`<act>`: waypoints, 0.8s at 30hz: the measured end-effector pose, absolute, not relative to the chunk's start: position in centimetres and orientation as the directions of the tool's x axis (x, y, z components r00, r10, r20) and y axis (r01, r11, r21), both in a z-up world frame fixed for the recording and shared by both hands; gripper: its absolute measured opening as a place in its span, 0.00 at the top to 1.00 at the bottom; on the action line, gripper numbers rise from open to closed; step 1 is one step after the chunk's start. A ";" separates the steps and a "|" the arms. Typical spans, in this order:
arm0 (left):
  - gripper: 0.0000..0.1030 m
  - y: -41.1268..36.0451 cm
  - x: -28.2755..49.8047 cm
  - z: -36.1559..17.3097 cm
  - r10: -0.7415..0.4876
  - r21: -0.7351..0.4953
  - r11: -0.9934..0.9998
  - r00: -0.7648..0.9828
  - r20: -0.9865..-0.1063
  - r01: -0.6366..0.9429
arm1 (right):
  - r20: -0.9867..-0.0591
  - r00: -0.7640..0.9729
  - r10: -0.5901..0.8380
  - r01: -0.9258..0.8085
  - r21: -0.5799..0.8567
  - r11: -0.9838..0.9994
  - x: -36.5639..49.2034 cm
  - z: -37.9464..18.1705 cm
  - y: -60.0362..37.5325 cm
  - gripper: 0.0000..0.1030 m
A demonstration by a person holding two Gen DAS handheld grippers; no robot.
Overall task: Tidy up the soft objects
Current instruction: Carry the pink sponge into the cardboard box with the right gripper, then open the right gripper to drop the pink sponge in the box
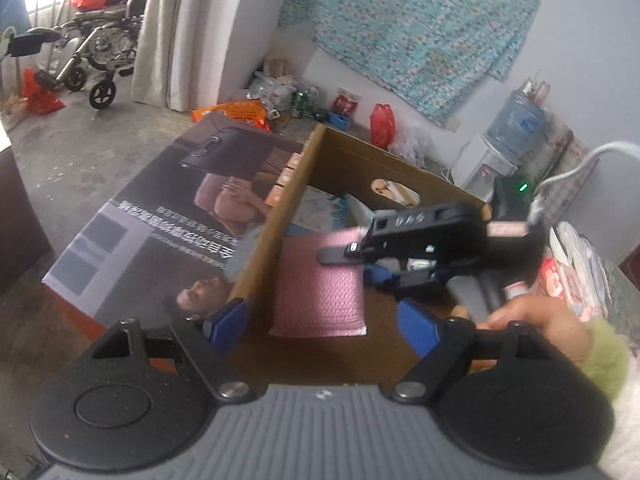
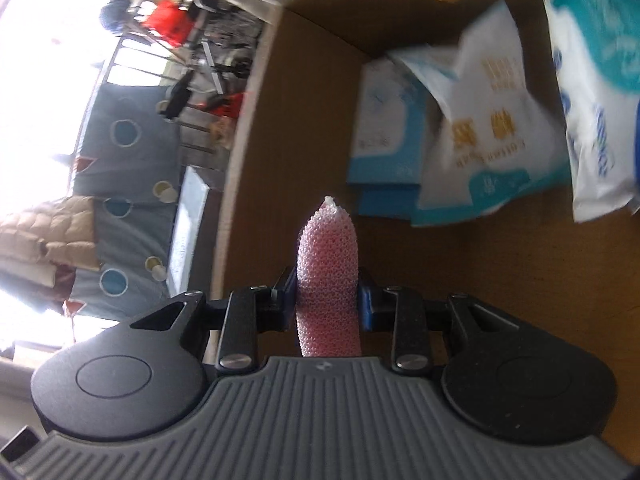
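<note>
Pink pad (image 2: 328,280) clamped in your R gripper (image 2: 327,300), inside box (image 2: 256,160) near tissue packs (image 2: 480,140). L gripper (image 1: 320,324) spread wide, empty, over box wall.

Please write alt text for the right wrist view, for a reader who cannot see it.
The right gripper is shut on a pink bubble-textured pouch, held edge-on over the inside of a cardboard box. White and blue soft packs lie further inside.

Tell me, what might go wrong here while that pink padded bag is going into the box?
The right gripper pinches the pink bubble mailer only at one edge, so it might slip or flop. It could also catch on the cardboard box wall, or land on the tissue packs already inside and knock them askew.
</note>
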State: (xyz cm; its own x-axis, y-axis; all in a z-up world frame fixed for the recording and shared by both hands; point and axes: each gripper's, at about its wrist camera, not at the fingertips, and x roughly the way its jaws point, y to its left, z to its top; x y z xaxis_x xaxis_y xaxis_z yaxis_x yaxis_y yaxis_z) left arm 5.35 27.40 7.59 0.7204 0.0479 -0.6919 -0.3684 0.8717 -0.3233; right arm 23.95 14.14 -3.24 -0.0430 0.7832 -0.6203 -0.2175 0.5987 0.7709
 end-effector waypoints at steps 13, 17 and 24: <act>0.20 29.3 4.6 6.7 0.051 -0.337 0.863 0.729 -0.683 -0.376 | -0.597 -0.022 0.802 -0.049 0.802 0.596 23.6 -9.0 14.4 0.67; 0.20 29.1 4.7 6.6 0.046 -0.334 0.868 0.729 -0.683 -0.368 | -0.611 -0.044 0.791 -0.070 0.791 0.607 23.6 -8.3 15.0 0.52; 0.20 28.7 4.6 7.1 0.053 -0.328 0.873 0.739 -0.671 -0.360 | -0.707 -0.024 0.707 -0.183 0.698 0.692 22.9 -5.3 14.0 0.15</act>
